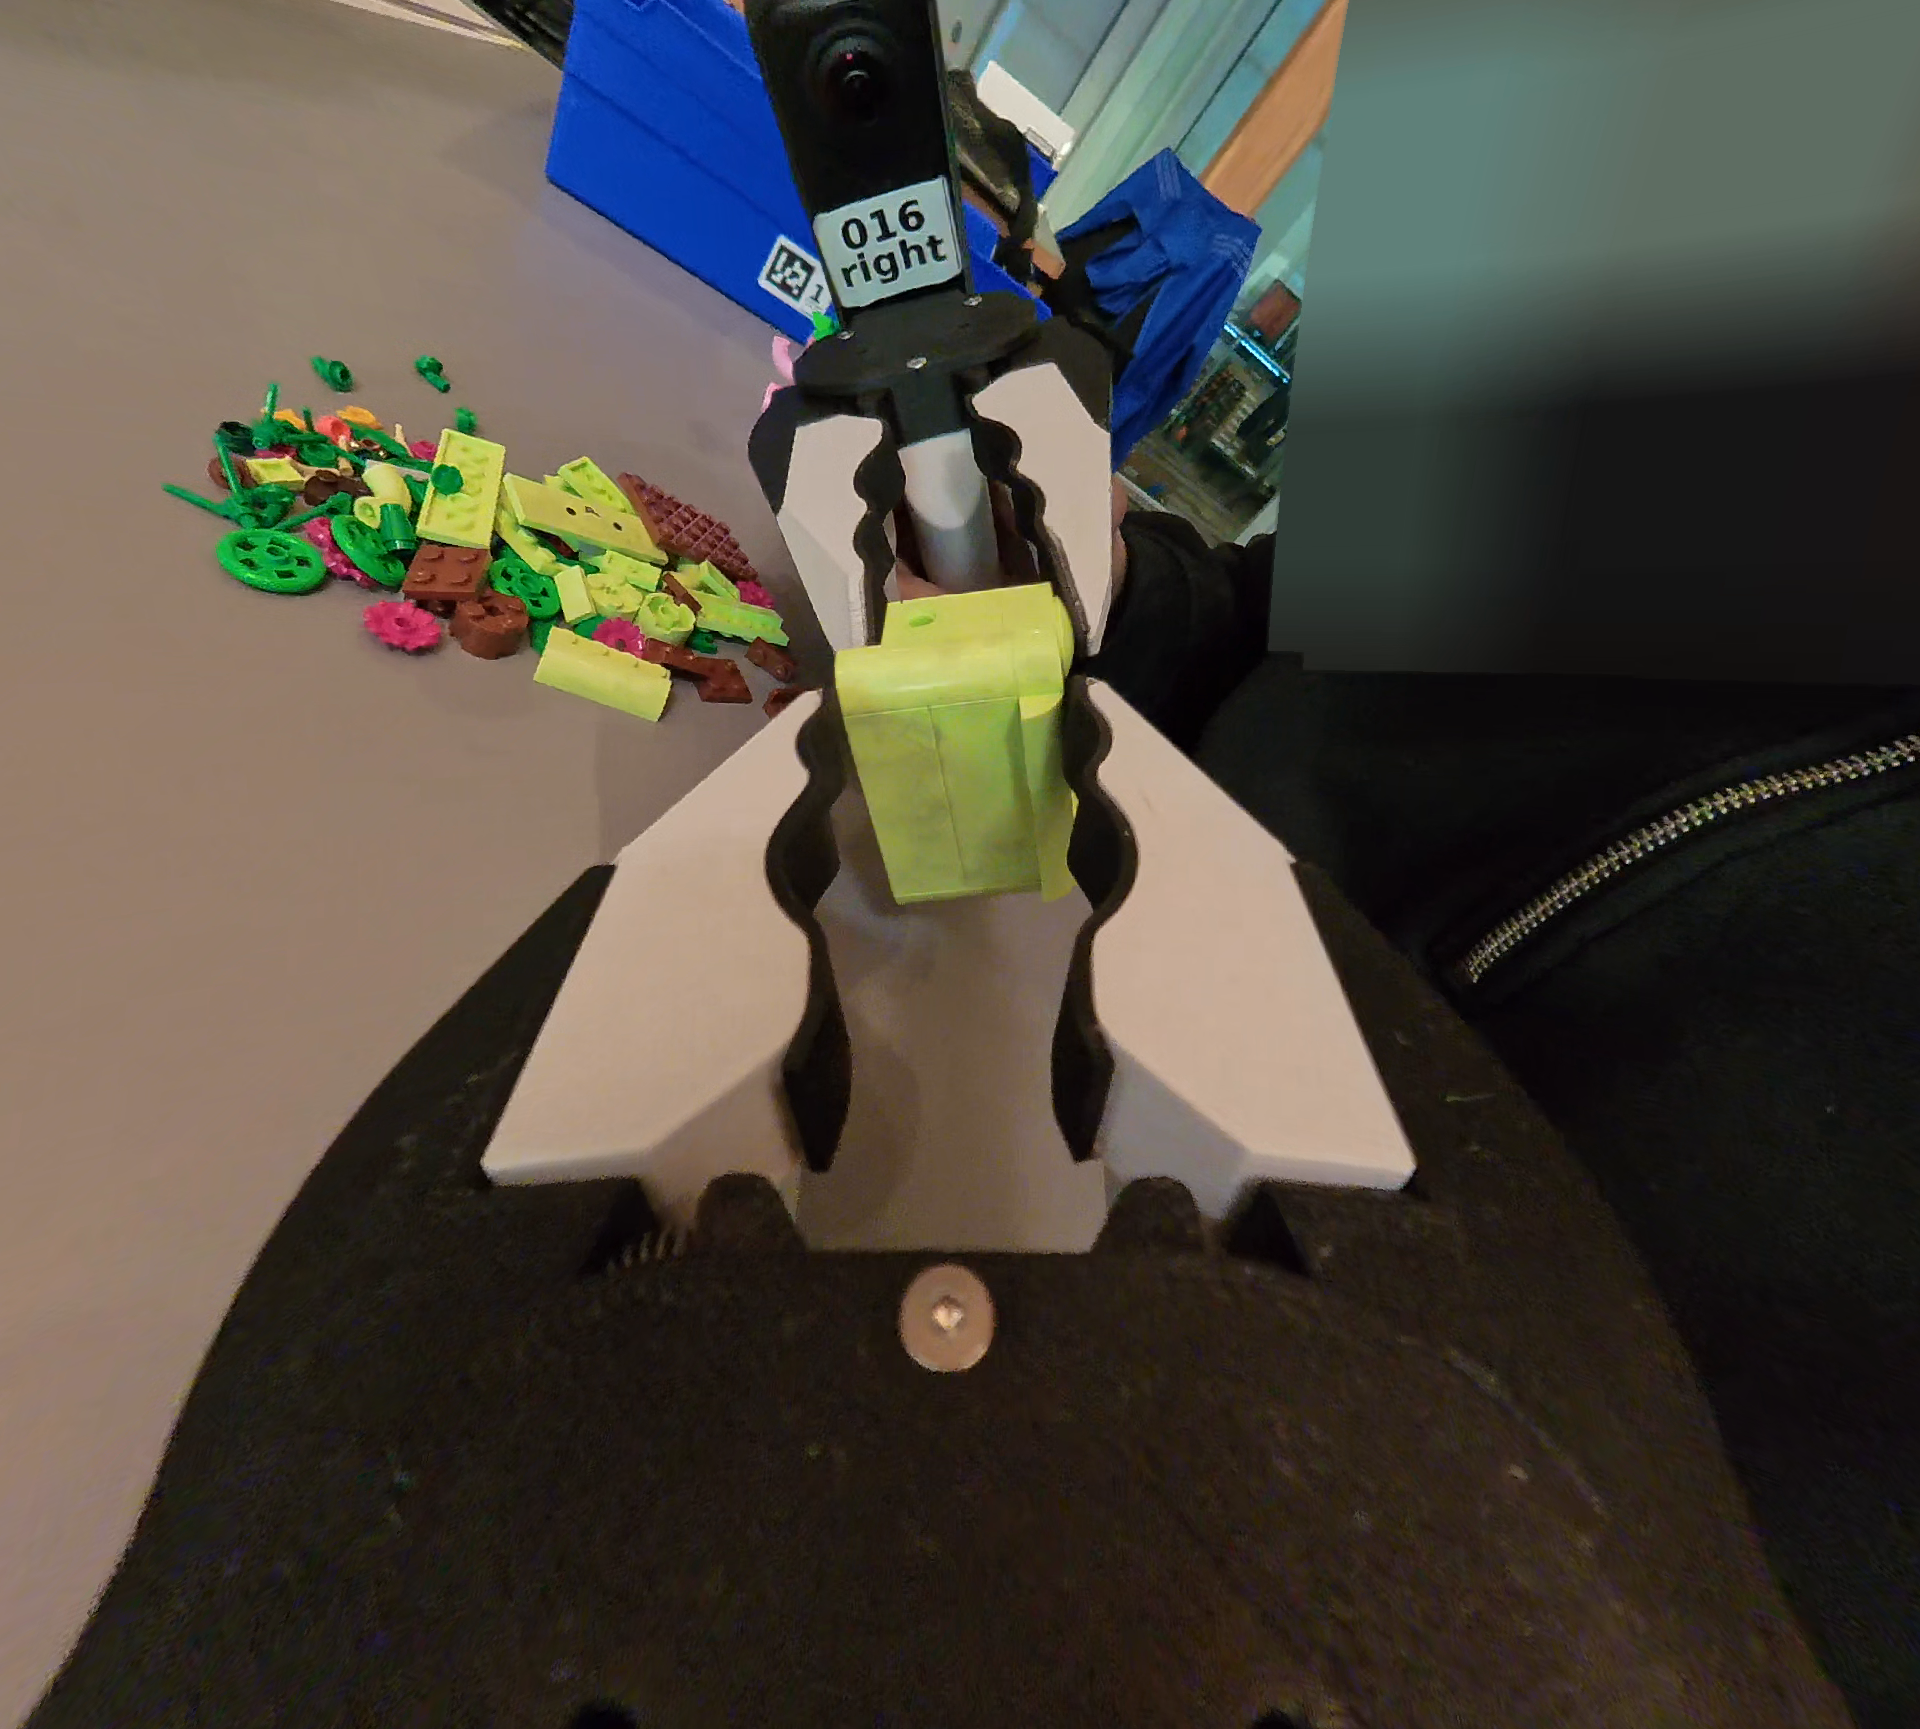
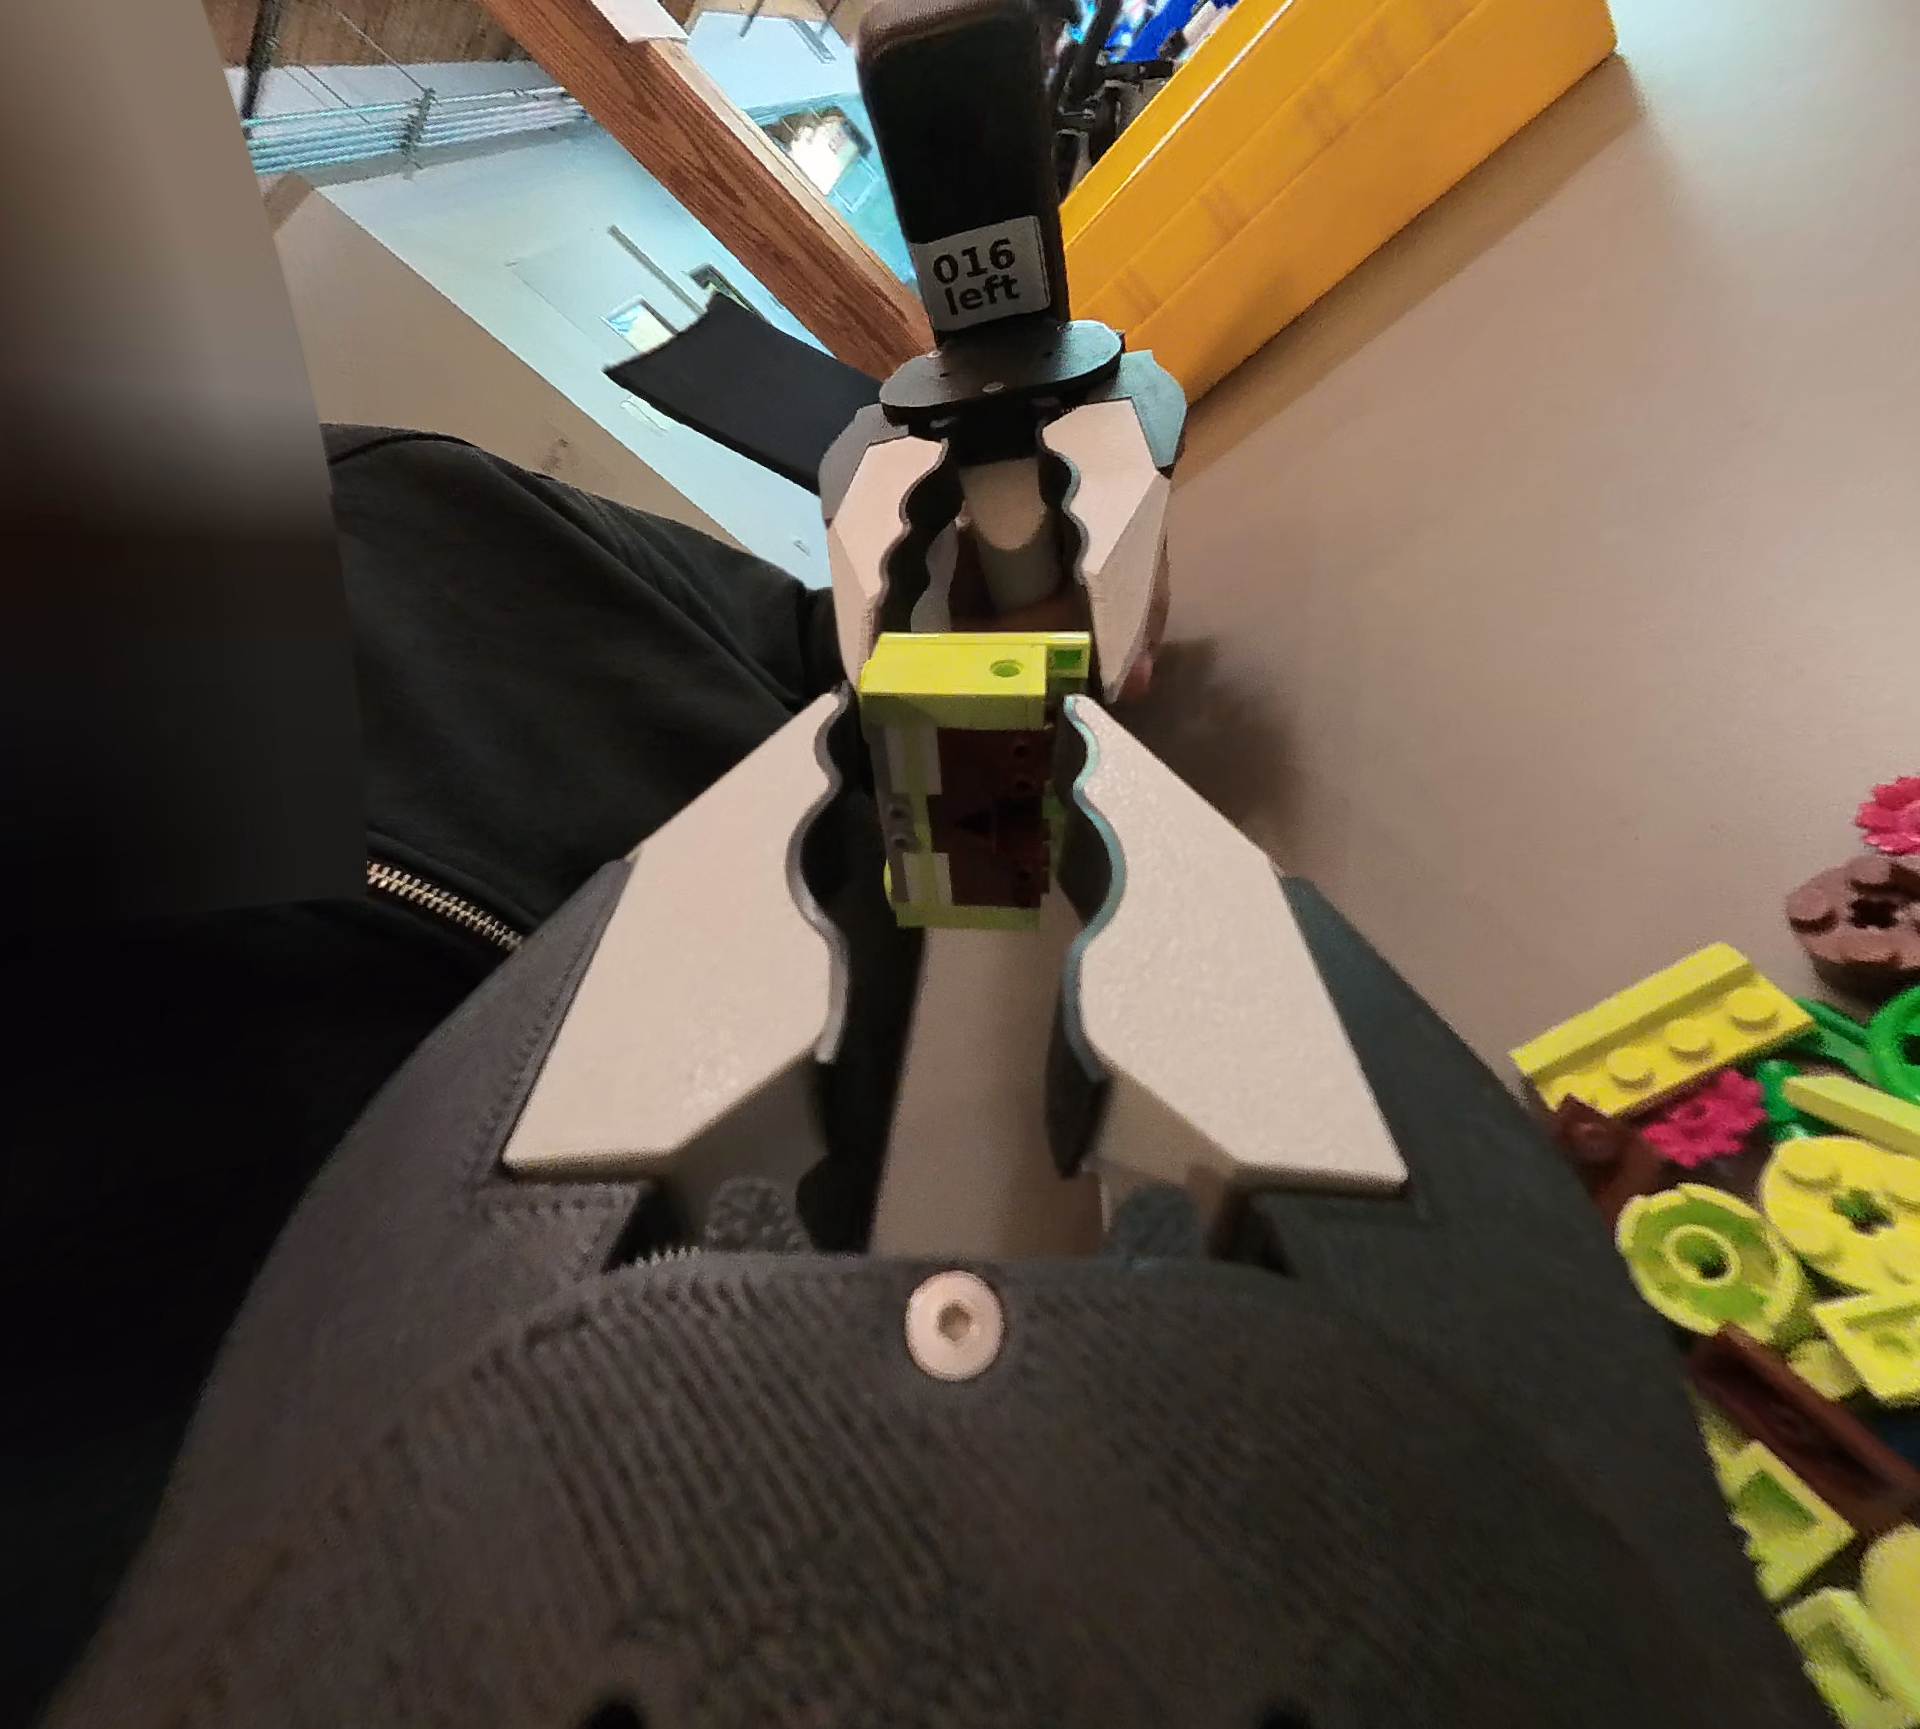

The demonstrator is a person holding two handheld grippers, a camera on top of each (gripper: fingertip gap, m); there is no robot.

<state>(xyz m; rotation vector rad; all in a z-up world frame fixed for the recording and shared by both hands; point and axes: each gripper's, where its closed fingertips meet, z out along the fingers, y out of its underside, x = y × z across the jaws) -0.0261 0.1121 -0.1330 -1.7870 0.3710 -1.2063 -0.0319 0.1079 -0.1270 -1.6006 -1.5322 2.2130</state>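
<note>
Both claws [image 1: 951, 703] [image 2: 961, 713] clamp lime block [image 1: 961, 775] above table edge [image 1: 1195, 723].

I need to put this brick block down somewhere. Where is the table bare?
Bare grey tabletop lies near the loose pile of green, brown and pink toy bricks, and between that pile and the blue plastic bin. Also beside the yellow plastic bin. The pile itself is crowded.

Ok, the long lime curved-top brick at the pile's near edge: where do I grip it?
Across the curved-top brick's short width at mid-length, probably from straight above: it lies flat, its near long side free of the pile. The left gripper and right gripper both hold the lime block.
</note>
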